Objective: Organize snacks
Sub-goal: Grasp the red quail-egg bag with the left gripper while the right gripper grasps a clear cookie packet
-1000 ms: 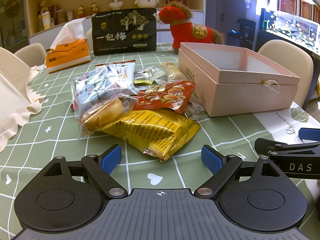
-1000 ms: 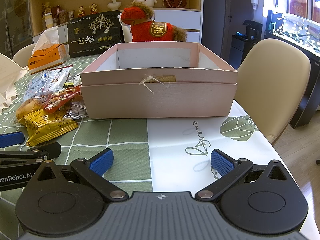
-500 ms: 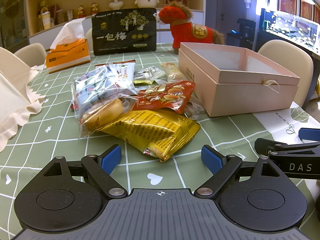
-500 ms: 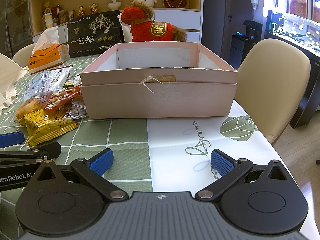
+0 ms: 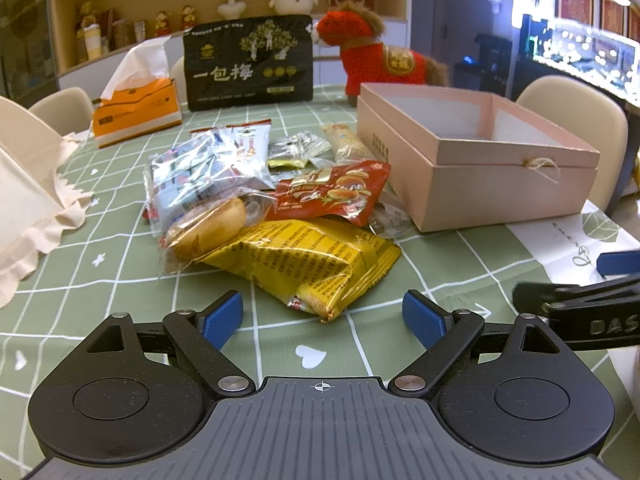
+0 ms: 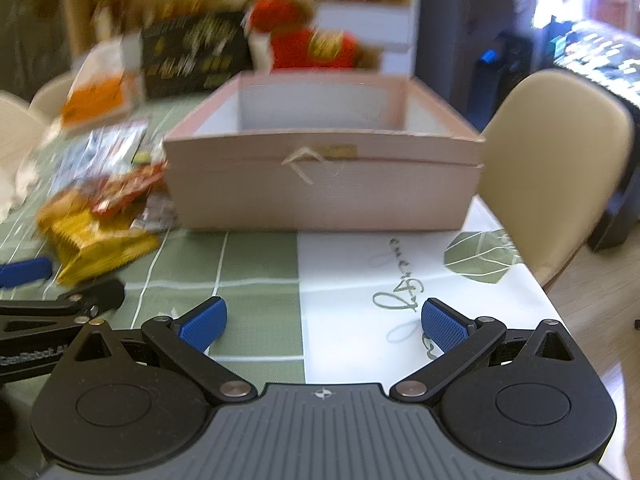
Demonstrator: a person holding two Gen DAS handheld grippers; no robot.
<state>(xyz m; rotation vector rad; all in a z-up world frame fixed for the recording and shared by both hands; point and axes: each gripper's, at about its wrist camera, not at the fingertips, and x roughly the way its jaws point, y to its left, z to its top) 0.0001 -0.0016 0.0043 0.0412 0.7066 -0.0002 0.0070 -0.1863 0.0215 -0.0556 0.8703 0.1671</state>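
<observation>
A pile of snacks lies on the green checked tablecloth: a yellow packet [image 5: 316, 264] nearest, a wrapped bun [image 5: 208, 228], a red packet [image 5: 332, 194], silver packets [image 5: 204, 164] behind. An open, empty pink box [image 5: 472, 168] stands to their right. My left gripper [image 5: 322, 316] is open and empty, just short of the yellow packet. My right gripper [image 6: 320, 324] is open and empty, facing the pink box [image 6: 320, 184] with the snacks [image 6: 96, 240] at its left; this view is blurred.
A black snack bag [image 5: 248, 64], a red plush horse [image 5: 380, 56] and an orange tissue box [image 5: 136, 108] stand at the back. A cream cloth [image 5: 24, 196] lies at the left. A beige chair [image 6: 552, 160] stands past the table's right edge.
My right gripper has started moving; its view has shifted and blurred. The left gripper has barely moved. Both stay open.
</observation>
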